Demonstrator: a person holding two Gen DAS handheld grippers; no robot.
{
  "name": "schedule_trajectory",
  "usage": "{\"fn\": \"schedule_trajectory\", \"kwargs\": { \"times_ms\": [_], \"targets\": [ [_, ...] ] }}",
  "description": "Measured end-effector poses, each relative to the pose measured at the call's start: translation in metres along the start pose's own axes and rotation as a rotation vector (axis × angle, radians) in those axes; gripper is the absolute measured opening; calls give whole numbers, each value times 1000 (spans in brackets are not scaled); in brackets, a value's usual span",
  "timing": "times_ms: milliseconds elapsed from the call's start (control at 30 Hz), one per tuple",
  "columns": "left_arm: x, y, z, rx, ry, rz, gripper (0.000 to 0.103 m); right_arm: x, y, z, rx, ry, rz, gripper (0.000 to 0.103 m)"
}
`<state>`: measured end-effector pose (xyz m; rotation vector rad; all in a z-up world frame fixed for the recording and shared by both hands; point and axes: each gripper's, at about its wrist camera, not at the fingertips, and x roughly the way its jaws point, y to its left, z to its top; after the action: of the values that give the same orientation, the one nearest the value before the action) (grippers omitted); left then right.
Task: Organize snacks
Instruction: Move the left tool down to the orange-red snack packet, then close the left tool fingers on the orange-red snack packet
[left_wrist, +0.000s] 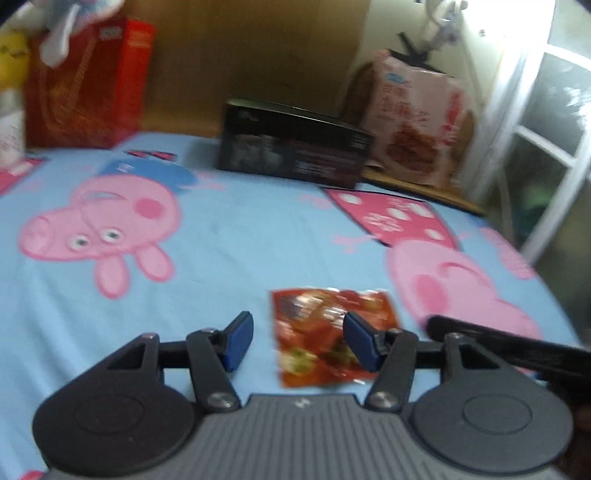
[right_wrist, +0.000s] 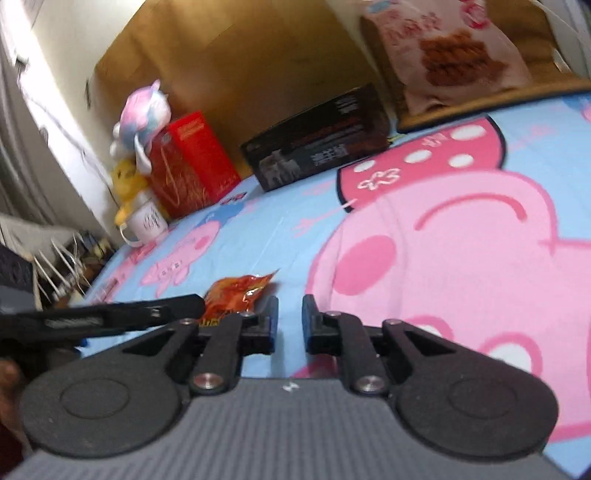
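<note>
A small red-orange snack packet (left_wrist: 314, 332) lies flat on the blue cartoon-pig bed sheet (left_wrist: 221, 240). My left gripper (left_wrist: 299, 332) is open and hovers right over the packet, its blue pads apart and not pressing on it. In the right wrist view the same packet (right_wrist: 236, 295) sits just left of my right gripper (right_wrist: 290, 310), whose jaws stand a narrow gap apart with nothing between them. At the back stand a black box (left_wrist: 295, 147), a pink snack bag (left_wrist: 413, 122) and a red box (left_wrist: 88, 85).
A wooden headboard runs behind the boxes. Plush toys (right_wrist: 144, 110) and a white mug (right_wrist: 147, 221) crowd the far left corner by the red box (right_wrist: 192, 162). A white window frame (left_wrist: 546, 129) borders the right side. The other gripper's black body (right_wrist: 110, 317) reaches in from the left.
</note>
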<state>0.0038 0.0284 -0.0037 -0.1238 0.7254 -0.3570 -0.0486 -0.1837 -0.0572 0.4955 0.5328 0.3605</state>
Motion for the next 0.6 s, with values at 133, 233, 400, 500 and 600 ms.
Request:
{"fn": "schedule_trajectory", "kwargs": {
  "times_ms": [133,233,400,500,600],
  "targets": [
    [-1,5,-1,-9,-34,59,55,-1,-7,2,28,-10,6,18],
    [-2,1,-7,20,-59,81,55,-3,-5,1,0,-16,-4,19],
    [-1,-4,-11,42,-80,106,56,-4,-3,-2,-27,-23,-12,20],
    [0,-5,-13,70,-91,110,56,-4,-4,-1,-26,-23,-11,20],
    [0,-6,-14,77,-93,117,57,-4,-4,-1,-30,-24,-14,20]
  ]
}}
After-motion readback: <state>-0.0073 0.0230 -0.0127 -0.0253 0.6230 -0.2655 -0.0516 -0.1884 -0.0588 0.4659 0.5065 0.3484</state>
